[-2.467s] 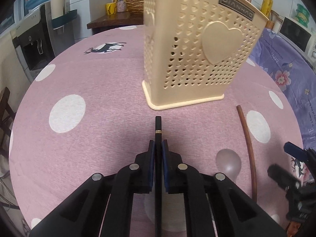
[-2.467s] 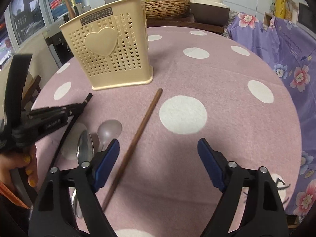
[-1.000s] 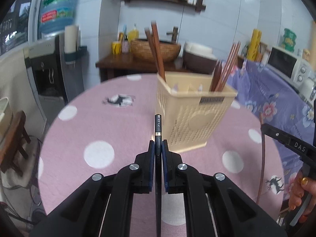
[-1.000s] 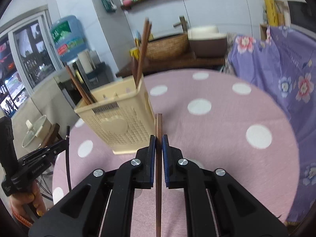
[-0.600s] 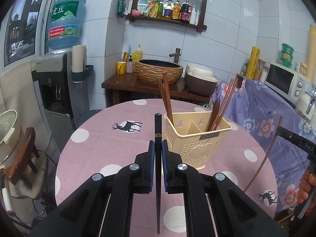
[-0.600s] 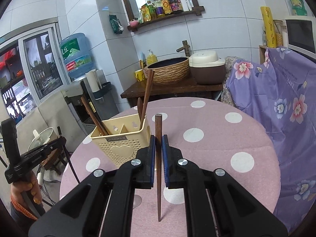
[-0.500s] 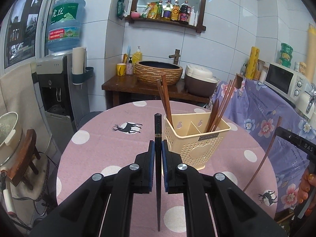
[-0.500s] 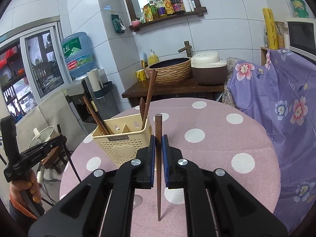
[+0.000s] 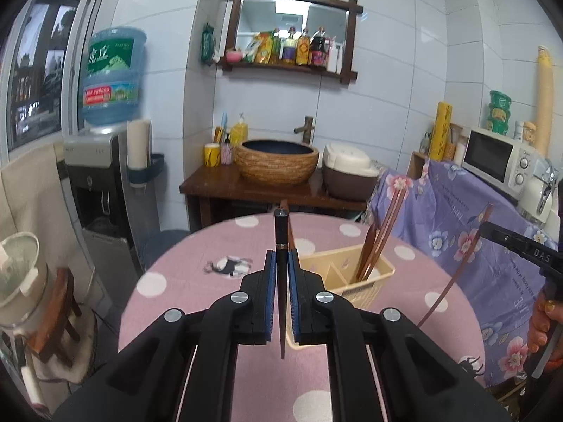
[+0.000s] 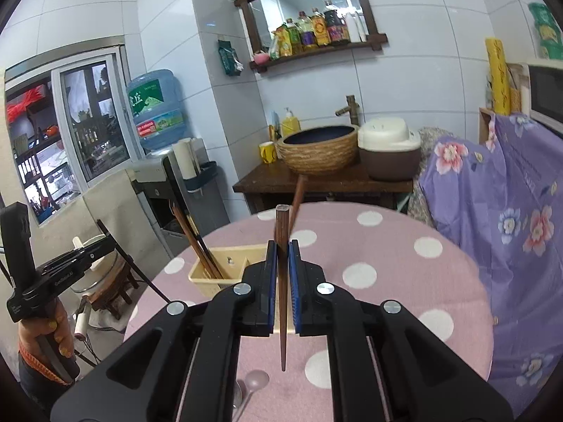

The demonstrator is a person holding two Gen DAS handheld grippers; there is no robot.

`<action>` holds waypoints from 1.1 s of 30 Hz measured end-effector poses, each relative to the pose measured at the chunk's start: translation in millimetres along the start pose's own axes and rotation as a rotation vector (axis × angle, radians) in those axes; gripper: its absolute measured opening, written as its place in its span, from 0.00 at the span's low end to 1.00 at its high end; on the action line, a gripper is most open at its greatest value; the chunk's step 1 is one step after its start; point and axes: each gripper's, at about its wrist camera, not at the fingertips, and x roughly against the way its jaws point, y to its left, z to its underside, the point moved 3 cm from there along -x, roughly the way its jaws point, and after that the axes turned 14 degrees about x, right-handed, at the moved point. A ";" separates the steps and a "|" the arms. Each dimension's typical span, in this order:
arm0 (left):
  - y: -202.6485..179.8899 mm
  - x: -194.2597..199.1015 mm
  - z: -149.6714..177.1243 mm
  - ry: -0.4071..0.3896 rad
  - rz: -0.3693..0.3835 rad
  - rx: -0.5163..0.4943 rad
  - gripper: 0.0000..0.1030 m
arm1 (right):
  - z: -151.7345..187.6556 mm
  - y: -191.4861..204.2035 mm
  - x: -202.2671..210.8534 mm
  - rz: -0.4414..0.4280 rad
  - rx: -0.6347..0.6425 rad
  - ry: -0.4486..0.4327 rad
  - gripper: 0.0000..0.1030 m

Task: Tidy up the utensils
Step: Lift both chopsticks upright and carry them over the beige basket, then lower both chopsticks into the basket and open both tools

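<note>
Chopsticks are what I carry, one in each hand-held gripper. My left hand-held gripper [image 9: 280, 274] is clamped on a black chopstick [image 9: 281, 242], which stands upright between the blue pads, its blunt end above them and its thin tip hanging below. My right hand-held gripper [image 10: 281, 274] is clamped the same way on a brown wooden chopstick [image 10: 282, 235]. Both are held up in the air over the tabletop [image 9: 183, 292] with its pink dotted cloth. Just beyond and below each gripper stands the beige utensil basket [image 9: 373, 274], divided into compartments, with several brown chopsticks [image 9: 378, 239] leaning in it. Below my right gripper, two spoons [image 10: 251, 385] lie on the cloth. Farther off, a woven basin [image 9: 276, 160] and a rice cooker [image 9: 348, 172] stand on a wooden side table.
</note>
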 end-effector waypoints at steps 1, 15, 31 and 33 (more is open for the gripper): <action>-4.2 3.6 -7.2 -0.013 0.006 -0.009 0.08 | -9.9 1.3 1.5 0.000 0.009 -0.009 0.07; -66.5 -3.9 -92.6 -0.129 0.072 -0.018 0.08 | -123.4 18.8 -14.2 0.036 0.044 -0.139 0.07; -41.7 -101.0 3.7 0.056 0.006 0.038 0.08 | -27.3 26.9 -99.8 0.047 0.022 0.024 0.08; -38.9 -105.8 11.3 0.073 0.000 0.039 0.08 | -19.8 24.5 -104.1 0.043 0.011 0.033 0.08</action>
